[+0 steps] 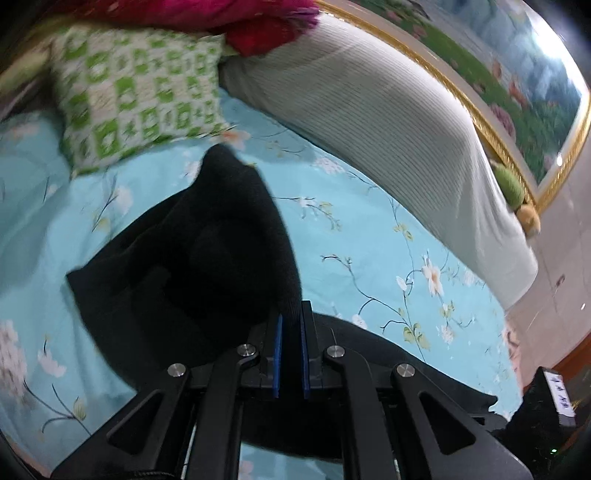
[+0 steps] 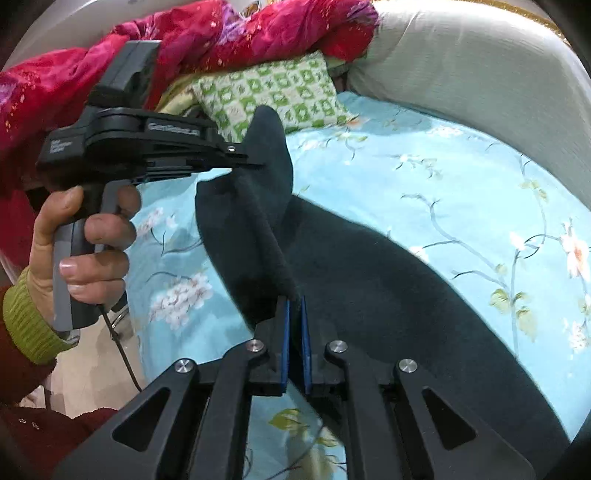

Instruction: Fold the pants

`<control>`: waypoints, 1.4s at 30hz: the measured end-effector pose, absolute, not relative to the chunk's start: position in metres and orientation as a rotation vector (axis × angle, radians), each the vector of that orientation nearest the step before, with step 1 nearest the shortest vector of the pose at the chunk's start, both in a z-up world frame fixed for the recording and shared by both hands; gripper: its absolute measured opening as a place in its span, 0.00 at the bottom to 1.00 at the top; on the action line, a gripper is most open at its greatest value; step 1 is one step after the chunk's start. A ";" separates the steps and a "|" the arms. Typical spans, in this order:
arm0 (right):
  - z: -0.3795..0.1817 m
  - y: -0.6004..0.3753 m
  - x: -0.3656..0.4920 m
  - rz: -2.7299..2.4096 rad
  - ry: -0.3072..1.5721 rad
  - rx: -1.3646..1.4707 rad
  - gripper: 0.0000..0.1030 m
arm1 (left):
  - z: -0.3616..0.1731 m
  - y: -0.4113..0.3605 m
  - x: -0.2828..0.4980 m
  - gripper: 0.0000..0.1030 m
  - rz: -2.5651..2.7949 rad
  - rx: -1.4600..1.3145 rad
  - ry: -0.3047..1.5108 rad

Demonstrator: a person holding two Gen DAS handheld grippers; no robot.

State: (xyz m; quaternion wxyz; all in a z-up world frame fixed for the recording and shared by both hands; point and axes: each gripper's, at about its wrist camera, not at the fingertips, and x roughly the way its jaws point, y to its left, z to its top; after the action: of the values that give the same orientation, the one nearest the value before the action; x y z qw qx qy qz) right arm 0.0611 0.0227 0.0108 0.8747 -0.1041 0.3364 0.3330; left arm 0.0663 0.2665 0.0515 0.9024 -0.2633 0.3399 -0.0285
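Left gripper [image 1: 291, 321] pinched tight on a fold of the black pants [image 1: 207, 251] — blue pads nearly together, cloth squeezed between. Right gripper [image 2: 294, 306] clamped on another raised bit of the same pants, pads close with dark cloth in the gap. Pants partly lifted, the rest spread on the blue flowery bedsheet [image 2: 461, 177]. Left hand [image 2: 85, 243] wrapped around its grey handle, held level — green checked pillow [image 2: 273, 88] just behind.

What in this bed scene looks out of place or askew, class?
Nothing is spilled or damaged. The dark pants are lifted off the floral sheet and hang bunched and uneven between the left tongs and right tongs. A red quilt is heaped untidily over the green pillow.
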 end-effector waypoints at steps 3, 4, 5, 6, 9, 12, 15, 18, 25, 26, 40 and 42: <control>0.001 0.029 0.061 0.696 0.725 -0.232 0.07 | 0.039 0.280 0.059 0.06 -0.049 -0.575 0.701; -0.001 0.033 0.061 0.695 0.729 -0.237 0.07 | 0.037 0.283 0.058 0.06 -0.046 -0.579 0.705; -0.004 0.035 0.061 0.692 0.735 -0.241 0.07 | 0.033 0.287 0.056 0.06 -0.041 -0.583 0.712; -0.006 0.036 0.062 0.691 0.742 -0.241 0.06 | 0.029 0.290 0.054 0.06 -0.039 -0.588 0.716; -0.008 0.039 0.061 0.689 0.750 -0.246 0.07 | 0.016 0.298 0.049 0.06 -0.032 -0.604 0.731; -0.009 0.041 0.060 0.688 0.760 -0.259 0.06 | 0.006 0.302 0.043 0.06 -0.024 -0.607 0.744; -0.011 0.044 0.062 0.692 0.775 -0.253 0.07 | -0.004 0.308 0.043 0.06 -0.008 -0.612 0.759; -0.013 0.050 0.066 0.695 0.785 -0.250 0.07 | -0.012 0.313 0.043 0.06 0.001 -0.626 0.775; -0.020 0.053 0.063 0.701 0.792 -0.262 0.09 | -0.019 0.312 0.038 0.09 0.002 -0.608 0.802; -0.020 0.053 0.064 0.701 0.797 -0.255 0.09 | -0.020 0.313 0.037 0.10 0.007 -0.609 0.808; -0.005 0.032 0.064 0.759 0.821 -0.077 0.40 | -0.012 0.338 0.021 0.56 0.090 -0.684 0.850; 0.002 0.024 0.069 0.764 0.817 -0.022 0.40 | -0.011 0.341 0.024 0.59 0.101 -0.693 0.857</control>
State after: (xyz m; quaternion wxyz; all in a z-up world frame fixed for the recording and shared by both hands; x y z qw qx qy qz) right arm 0.0690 0.0244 0.0019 0.8476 -0.0104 0.3875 0.3624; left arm 0.0235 0.3408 -0.0115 0.8506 -0.3293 0.4071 0.0481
